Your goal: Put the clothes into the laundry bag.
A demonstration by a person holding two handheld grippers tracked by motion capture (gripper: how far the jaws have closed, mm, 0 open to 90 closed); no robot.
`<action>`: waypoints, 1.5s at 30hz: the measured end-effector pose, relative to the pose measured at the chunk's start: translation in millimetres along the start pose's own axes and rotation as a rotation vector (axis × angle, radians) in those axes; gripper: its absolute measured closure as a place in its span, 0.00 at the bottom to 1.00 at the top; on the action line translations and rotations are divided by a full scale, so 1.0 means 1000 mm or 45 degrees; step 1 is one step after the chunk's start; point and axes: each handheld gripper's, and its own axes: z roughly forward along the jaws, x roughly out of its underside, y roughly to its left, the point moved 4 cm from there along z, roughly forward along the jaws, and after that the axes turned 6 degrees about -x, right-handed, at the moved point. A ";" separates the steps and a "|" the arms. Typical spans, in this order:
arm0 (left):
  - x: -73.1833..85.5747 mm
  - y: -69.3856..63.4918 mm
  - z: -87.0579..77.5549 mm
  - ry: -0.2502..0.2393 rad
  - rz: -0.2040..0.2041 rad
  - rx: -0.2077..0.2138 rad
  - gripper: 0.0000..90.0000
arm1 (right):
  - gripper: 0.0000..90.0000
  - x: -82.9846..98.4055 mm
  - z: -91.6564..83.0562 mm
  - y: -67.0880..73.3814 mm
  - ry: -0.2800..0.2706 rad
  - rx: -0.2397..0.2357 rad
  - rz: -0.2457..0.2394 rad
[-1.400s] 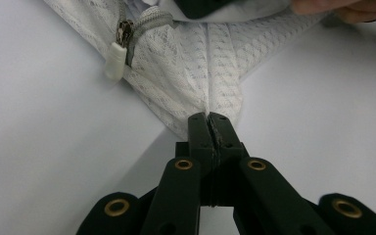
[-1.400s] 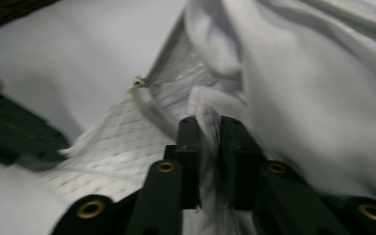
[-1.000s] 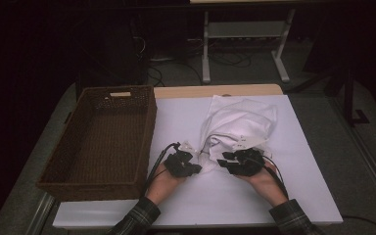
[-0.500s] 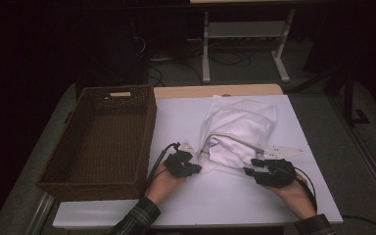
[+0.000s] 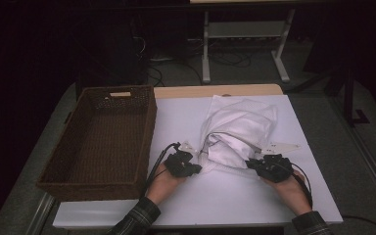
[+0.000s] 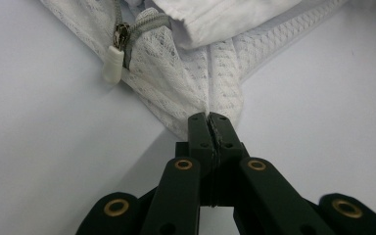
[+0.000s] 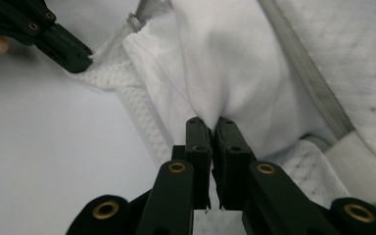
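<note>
A crumpled white garment (image 5: 240,127) with a mesh lining lies on the white table (image 5: 176,117). My left gripper (image 5: 196,169) is at its near left corner, shut on a point of the mesh (image 6: 210,93). Just beyond that point lies a white zipper pull (image 6: 112,63). My right gripper (image 5: 250,164) is at the garment's near right edge. Its jaws have just been closing and now pinch a fold of smooth white cloth (image 7: 210,78) between the tips. The left gripper (image 7: 73,54) also appears at the top left of the right gripper view, still holding the mesh corner.
A dark wicker basket (image 5: 147,127) stands on the left part of the table, close to my left hand. A grey three-cornered plate (image 5: 279,146) juts from the right gripper. Beyond the table are a white frame's legs and cables on a dark floor.
My right hand has moved to the right along the garment's near edge, and its gripper now sits on a fold there. The left hand has kept still.
</note>
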 end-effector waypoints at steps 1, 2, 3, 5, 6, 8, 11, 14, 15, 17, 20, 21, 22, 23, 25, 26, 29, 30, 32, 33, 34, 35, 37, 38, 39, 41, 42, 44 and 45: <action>0.000 0.000 0.000 0.000 0.000 0.000 0.99 | 0.94 -0.003 0.004 0.002 0.005 0.001 -0.018; 0.000 0.000 0.000 0.000 0.000 0.000 0.99 | 0.94 -0.005 0.007 0.003 0.009 0.004 -0.032; 0.000 0.000 0.000 0.000 0.000 0.000 0.99 | 0.94 -0.008 0.011 0.003 0.013 0.008 -0.042; 0.000 0.000 0.000 0.000 -0.001 0.000 0.99 | 0.94 -0.010 0.014 0.004 0.017 0.013 -0.045; 0.000 0.000 0.000 0.000 -0.001 0.000 0.99 | 0.94 -0.013 0.018 0.005 0.018 0.014 -0.044; 0.000 0.000 0.000 0.001 0.001 0.000 0.99 | 0.95 -0.018 0.027 0.003 0.014 0.028 -0.043; 0.000 0.000 0.000 0.001 0.002 -0.001 0.99 | 0.95 -0.024 0.037 0.000 0.018 0.047 -0.028; 0.000 0.000 0.000 0.000 -0.001 0.001 0.99 | 0.95 -0.027 0.046 -0.004 0.028 0.073 -0.018; 0.000 0.000 0.000 -0.001 -0.002 0.003 0.99 | 0.96 -0.028 0.050 -0.006 0.031 0.085 -0.021; 0.000 0.000 0.000 -0.001 -0.003 0.005 0.99 | 0.96 -0.028 0.053 -0.008 0.029 0.095 -0.025; 0.000 0.000 0.000 0.000 -0.001 0.005 0.99 | 0.96 -0.031 0.060 -0.015 0.007 0.124 0.012; 0.000 0.000 0.000 0.000 -0.001 0.005 0.99 | 0.96 -0.031 0.060 -0.015 0.007 0.124 0.012; 0.000 0.000 0.000 0.000 -0.001 0.005 0.99 | 0.96 -0.031 0.061 -0.017 0.006 0.131 0.008; 0.000 0.000 0.000 0.000 -0.001 0.005 0.99 | 0.96 -0.031 0.061 -0.017 0.006 0.131 0.008; 0.000 0.000 0.000 0.000 0.000 0.004 0.99 | 0.96 -0.031 0.063 -0.021 -0.003 0.152 0.029; 0.000 0.000 0.000 0.000 0.000 0.004 0.99 | 0.96 -0.031 0.063 -0.021 -0.003 0.152 0.029; 0.000 0.000 0.000 0.000 0.000 0.004 0.99 | 0.96 -0.031 0.065 -0.027 -0.015 0.171 0.041; 0.000 0.000 0.000 0.000 0.000 0.004 0.99 | 0.96 -0.031 0.065 -0.027 -0.015 0.171 0.041; 0.000 0.000 0.000 -0.001 -0.002 0.004 0.99 | 0.96 -0.032 0.066 -0.029 -0.018 0.185 0.033; 0.000 0.000 0.000 -0.001 -0.002 0.004 0.99 | 0.96 -0.032 0.067 -0.035 -0.029 0.201 0.049; 0.000 0.000 0.000 -0.001 -0.003 0.004 0.99 | 0.96 -0.033 0.068 -0.038 -0.037 0.209 0.061; 0.000 0.000 0.000 -0.001 -0.003 0.004 0.99 | 0.96 -0.033 0.068 -0.038 -0.037 0.209 0.061; 0.000 0.000 0.000 -0.001 -0.004 0.006 0.99 | 0.96 -0.033 0.068 -0.042 -0.045 0.220 0.069; 0.000 0.000 0.000 -0.001 -0.005 0.006 0.99 | 0.96 -0.033 0.068 -0.043 -0.048 0.222 0.077; 0.000 0.000 0.000 -0.001 -0.004 0.006 0.99 | 0.96 -0.033 0.068 -0.045 -0.053 0.224 0.081; 0.000 0.000 0.000 -0.001 0.000 0.005 0.99 | 0.95 -0.032 0.067 -0.044 -0.057 0.214 0.083; 0.000 0.000 0.000 -0.001 0.000 0.005 0.99 | 0.95 -0.032 0.067 -0.044 -0.057 0.214 0.083; 0.000 0.000 0.000 -0.001 0.001 0.003 0.99 | 0.90 -0.032 0.063 -0.042 -0.055 0.184 0.082; 0.000 0.000 0.000 -0.001 0.004 0.003 0.99 | 0.87 -0.032 0.061 -0.041 -0.054 0.172 0.083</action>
